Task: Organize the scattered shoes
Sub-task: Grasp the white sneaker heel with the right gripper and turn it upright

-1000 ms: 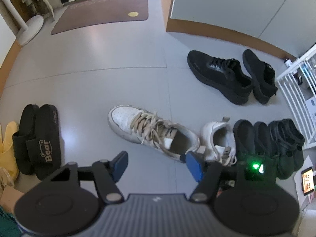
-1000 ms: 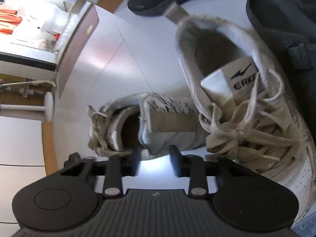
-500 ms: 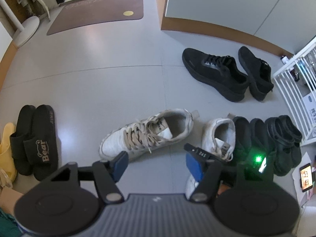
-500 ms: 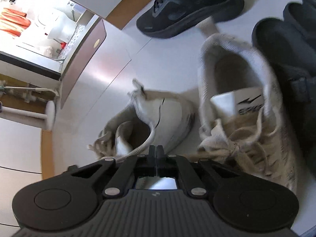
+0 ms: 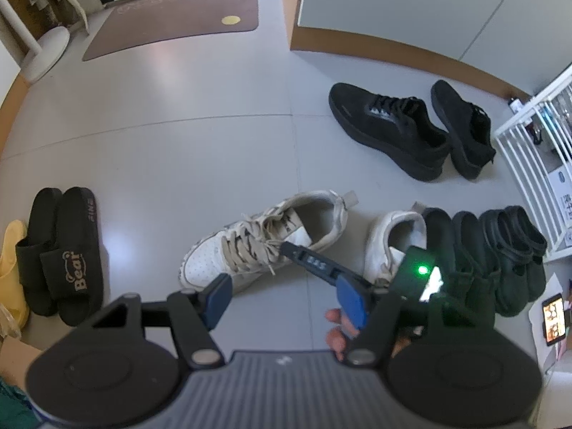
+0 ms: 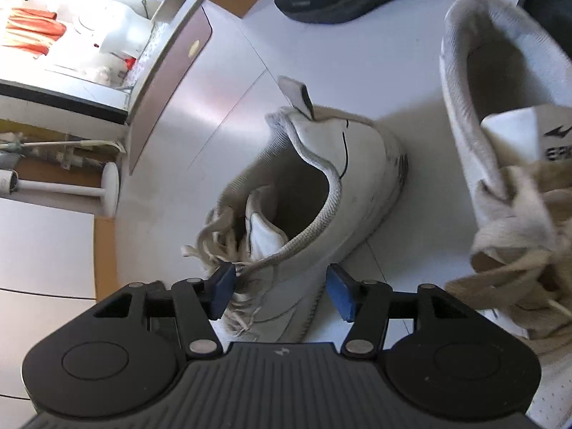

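A white lace-up sneaker (image 5: 264, 243) lies on the grey floor, toe to the lower left, heel near its mate (image 5: 389, 239). My right gripper (image 6: 280, 289) sits low over the first sneaker (image 6: 321, 193). Its jaws are opening, the shoe's side and laces lie between the blue pads (image 6: 339, 293), and the pads do not press on it. The mate (image 6: 500, 143) lies just right of it. From the left wrist view, the right gripper's finger (image 5: 311, 261) reaches over the sneaker's laces. My left gripper (image 5: 286, 296) hangs open above the floor with nothing in it.
Two black sneakers (image 5: 389, 128) lie further back. Black slippers (image 5: 464, 250) and clogs (image 5: 514, 246) line up right of the white mate. Black slides (image 5: 60, 250) and a yellow slipper (image 5: 10, 257) sit at left. A white rack (image 5: 529, 157) stands at right, a doormat (image 5: 171, 18) beyond.
The right gripper shut on the white sneaker's collar and swung it round, heel toward its mate. Its jaws have since parted, and the left gripper has stayed put.
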The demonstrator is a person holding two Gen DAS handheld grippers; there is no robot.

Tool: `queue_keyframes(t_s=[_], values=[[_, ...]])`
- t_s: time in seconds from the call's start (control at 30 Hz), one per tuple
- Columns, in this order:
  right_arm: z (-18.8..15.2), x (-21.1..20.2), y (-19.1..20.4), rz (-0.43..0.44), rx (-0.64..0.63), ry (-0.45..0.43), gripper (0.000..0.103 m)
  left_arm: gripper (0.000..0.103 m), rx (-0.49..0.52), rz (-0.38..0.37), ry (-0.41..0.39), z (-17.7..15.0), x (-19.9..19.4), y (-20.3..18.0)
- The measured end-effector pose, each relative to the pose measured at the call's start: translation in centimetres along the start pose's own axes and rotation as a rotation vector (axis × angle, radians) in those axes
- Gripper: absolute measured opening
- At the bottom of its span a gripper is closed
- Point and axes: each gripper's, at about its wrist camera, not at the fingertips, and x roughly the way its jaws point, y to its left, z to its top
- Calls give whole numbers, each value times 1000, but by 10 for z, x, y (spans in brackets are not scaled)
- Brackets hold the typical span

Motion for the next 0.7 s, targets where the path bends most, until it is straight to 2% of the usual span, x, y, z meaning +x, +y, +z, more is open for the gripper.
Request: queue_keyframes(t_s=[0.13,0.23,0.33,0.43,0.7], values=[[0,-1,0,10,-16,-12,47,67,5,-4,3,2,1,-3],[0,-7,6,-11,-53,-28,34,67,7,-3,7,2,2,-5],[2,-14,9,-36,-94,-46,25,67,13,-3,9,1,3,-8],[5,-19,6,-54,-109,-64,21,67,18,0,12,1,4,-10],[4,-23,9,-77,-200,-93,18,67,14,1,13,1,4,-12]])
